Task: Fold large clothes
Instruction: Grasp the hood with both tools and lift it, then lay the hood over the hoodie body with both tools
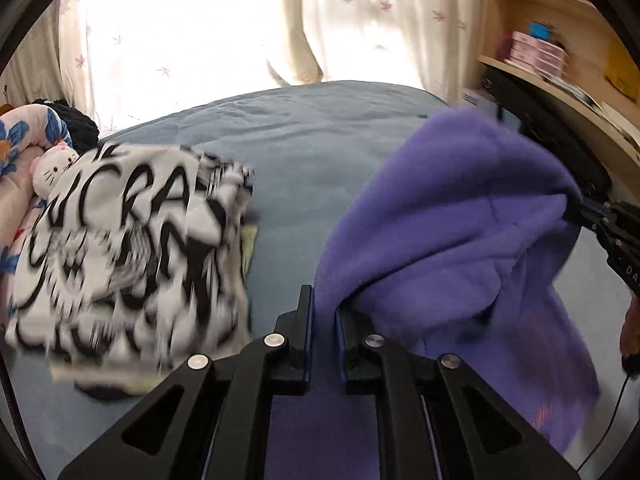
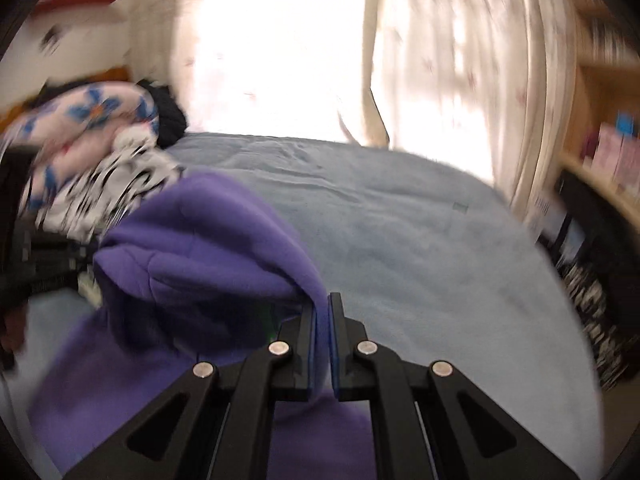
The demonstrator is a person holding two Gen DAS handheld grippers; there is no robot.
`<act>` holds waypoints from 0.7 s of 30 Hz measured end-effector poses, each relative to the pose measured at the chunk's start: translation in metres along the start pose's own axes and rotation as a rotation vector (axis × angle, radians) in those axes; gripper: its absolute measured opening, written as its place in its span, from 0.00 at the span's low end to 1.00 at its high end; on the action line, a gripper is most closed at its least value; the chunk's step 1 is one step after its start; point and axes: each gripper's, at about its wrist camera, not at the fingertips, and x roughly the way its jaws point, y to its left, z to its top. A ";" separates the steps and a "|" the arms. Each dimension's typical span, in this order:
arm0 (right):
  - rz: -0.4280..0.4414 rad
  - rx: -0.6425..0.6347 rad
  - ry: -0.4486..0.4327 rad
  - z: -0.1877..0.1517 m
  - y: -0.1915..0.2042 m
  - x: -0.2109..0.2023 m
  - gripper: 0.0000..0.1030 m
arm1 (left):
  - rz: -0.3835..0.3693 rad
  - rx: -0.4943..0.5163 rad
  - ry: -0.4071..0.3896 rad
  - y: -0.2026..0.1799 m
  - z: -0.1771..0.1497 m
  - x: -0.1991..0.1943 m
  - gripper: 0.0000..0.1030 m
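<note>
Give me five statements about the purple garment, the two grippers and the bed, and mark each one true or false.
1. Both grippers are shut on the purple garment. True: the left gripper and the right gripper each pinch its fabric.
2. The purple garment lies flat and folded on the bed. False: it hangs bunched between the two grippers, above the grey-blue cover.
3. A black-and-white lettered garment lies to the left of the purple one in the left wrist view. True.
4. The curtains behind the bed are dark and block the light. False: they are pale, with bright daylight coming through.
5. A plush toy sits on the wooden shelf. False: it rests by the lettered garment.
</note>
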 end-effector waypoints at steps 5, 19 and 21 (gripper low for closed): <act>-0.002 -0.074 0.075 -0.058 0.033 -0.047 0.09 | -0.059 0.040 0.152 -0.006 -0.079 -0.026 0.11; 0.237 0.276 0.379 -0.114 0.039 -0.115 0.48 | -0.309 -0.234 0.356 -0.005 -0.162 -0.092 0.54; 0.288 0.379 0.397 -0.112 0.037 -0.115 0.53 | -0.353 -0.279 0.354 -0.005 -0.155 -0.097 0.56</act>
